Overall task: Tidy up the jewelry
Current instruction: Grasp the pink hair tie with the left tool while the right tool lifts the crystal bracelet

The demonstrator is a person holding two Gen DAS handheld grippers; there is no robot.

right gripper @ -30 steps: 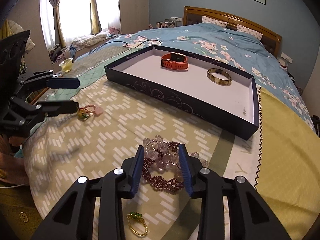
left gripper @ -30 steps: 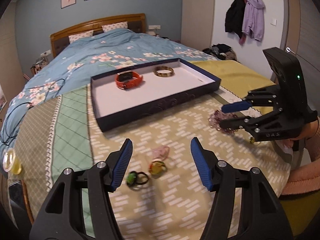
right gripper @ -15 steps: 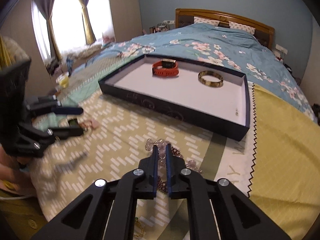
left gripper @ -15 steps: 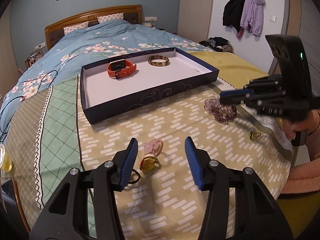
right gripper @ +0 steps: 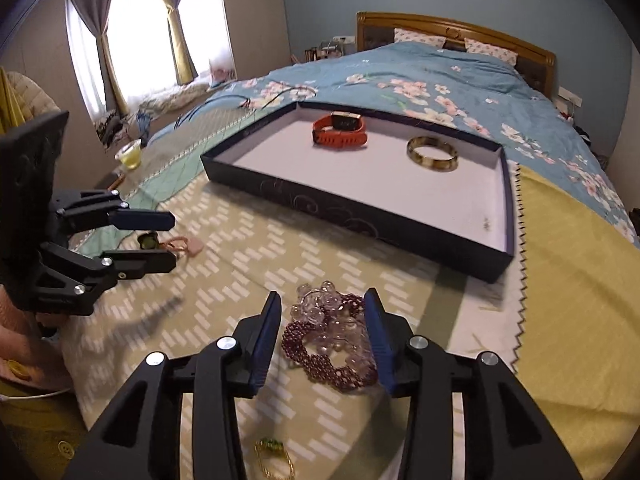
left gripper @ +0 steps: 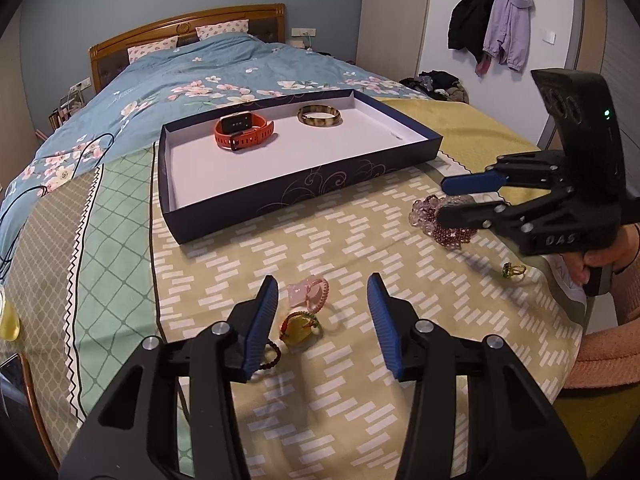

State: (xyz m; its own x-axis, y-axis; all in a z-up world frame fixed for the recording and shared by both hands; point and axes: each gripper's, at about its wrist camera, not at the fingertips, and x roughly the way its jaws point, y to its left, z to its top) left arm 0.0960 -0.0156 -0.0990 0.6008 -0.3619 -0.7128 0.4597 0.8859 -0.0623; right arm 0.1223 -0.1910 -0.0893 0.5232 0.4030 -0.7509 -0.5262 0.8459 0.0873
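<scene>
A dark box tray (left gripper: pixel 304 188) (right gripper: pixel 352 210) on the bed holds an orange watch (left gripper: pixel 244 131) (right gripper: pixel 340 130) and a gold bangle (left gripper: pixel 320 116) (right gripper: pixel 432 153). My left gripper (left gripper: pixel 322 312) (right gripper: pixel 170 240) is open above a pink piece (left gripper: pixel 310 289), a yellow-green ring (left gripper: pixel 298 328) and a dark bead ring (left gripper: pixel 270 354). My right gripper (right gripper: pixel 322 330) (left gripper: pixel 446 200) is open, its jaws either side of a heap of purple and clear bead bracelets (right gripper: pixel 334 338) (left gripper: pixel 444 220). A small gold and green ring (right gripper: pixel 274 458) (left gripper: pixel 513 270) lies near it.
The box and jewelry rest on a yellow patterned cloth (left gripper: pixel 360 248) over a blue floral duvet (left gripper: pixel 192 76). A yellow cup (right gripper: pixel 130 154) stands at the bedside. Coats (left gripper: pixel 492 20) hang on the far wall.
My right gripper was shut half a second ago and has now opened around the bead bracelets. My left gripper moved slightly forward over the small rings and stays open.
</scene>
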